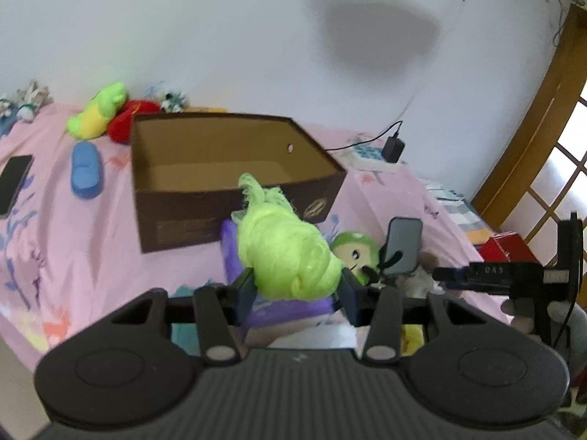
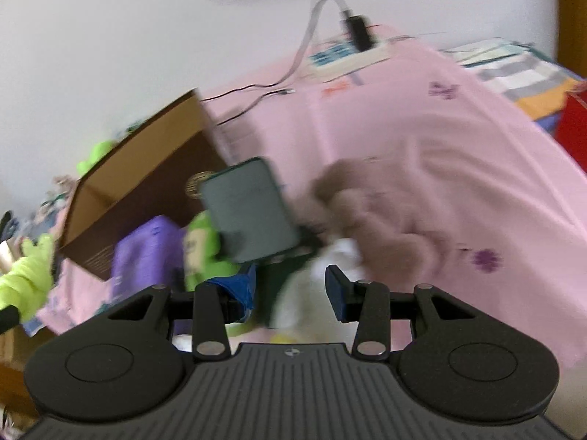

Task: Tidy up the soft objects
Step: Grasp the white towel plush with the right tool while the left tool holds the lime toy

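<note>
Left wrist view: the left tool (image 1: 296,286) is closed partway on a lime-green bundle of gauzy fabric (image 1: 282,253), whose frilled end points toward the open brown cardboard box (image 1: 234,198). The box stands empty on the pink printed bedsheet (image 1: 66,256). Beneath the bundle lies a purple soft block (image 1: 229,249); just right of it are a round green plush face (image 1: 354,251) and an upright grey phone on a stand (image 1: 403,245). Behind the box rest a green-and-yellow plush toy (image 1: 97,112) touching a red plush toy (image 1: 128,121); a blue soft slipper-shaped object (image 1: 85,170) and a black phone (image 1: 13,183) lie to the left. The right tool's black frame (image 1: 513,275) shows at the right edge.

Right wrist view (motion-blurred): the right tool (image 2: 290,293) stands open with nothing gripped, above a white soft object (image 2: 315,278). A brown plush toy (image 2: 367,212) lies ahead on the sheet, the grey phone (image 2: 249,209) left of it, the box (image 2: 146,190) beyond. The lime-green bundle (image 2: 25,278) appears at the left edge.
</note>
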`<state>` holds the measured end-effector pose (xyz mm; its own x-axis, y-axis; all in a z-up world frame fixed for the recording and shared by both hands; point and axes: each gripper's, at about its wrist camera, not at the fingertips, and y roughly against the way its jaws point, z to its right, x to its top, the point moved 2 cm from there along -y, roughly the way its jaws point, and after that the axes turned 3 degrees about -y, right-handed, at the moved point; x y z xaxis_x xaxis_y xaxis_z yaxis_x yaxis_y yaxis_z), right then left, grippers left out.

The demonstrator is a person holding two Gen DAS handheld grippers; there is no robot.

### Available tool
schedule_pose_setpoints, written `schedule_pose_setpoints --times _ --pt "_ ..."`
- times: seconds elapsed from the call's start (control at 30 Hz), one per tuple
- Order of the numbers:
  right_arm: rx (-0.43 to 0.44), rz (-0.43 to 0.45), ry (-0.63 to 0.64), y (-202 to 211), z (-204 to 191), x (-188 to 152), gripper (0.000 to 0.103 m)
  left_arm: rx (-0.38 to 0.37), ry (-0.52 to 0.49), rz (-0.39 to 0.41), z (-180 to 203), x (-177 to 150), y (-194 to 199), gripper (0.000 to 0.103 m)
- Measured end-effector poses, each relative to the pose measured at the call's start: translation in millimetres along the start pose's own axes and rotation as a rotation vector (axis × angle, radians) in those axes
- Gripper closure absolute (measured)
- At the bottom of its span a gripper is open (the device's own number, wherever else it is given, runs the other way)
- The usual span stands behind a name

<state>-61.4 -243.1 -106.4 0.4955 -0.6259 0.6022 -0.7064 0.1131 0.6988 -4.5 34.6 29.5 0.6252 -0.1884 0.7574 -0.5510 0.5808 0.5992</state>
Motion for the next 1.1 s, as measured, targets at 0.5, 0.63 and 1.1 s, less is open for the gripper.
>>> schedule_pose_setpoints --times 0.5,0.63,1.1 --pt "-0.066 -0.087 0.027 -29 21 -29 0.075 -0.019 -0.02 -0.034 0 7 -32 0.056" --pt "-0.092 -0.086 0.088 -38 12 -34 0.072 -0.012 -0.012 -0.028 -4 9 -33 0.056" --pt "-0.097 -0.033 0.14 -35 10 -37 0.086 -0.018 -0.008 0.0 -17 31 -40 0.056"
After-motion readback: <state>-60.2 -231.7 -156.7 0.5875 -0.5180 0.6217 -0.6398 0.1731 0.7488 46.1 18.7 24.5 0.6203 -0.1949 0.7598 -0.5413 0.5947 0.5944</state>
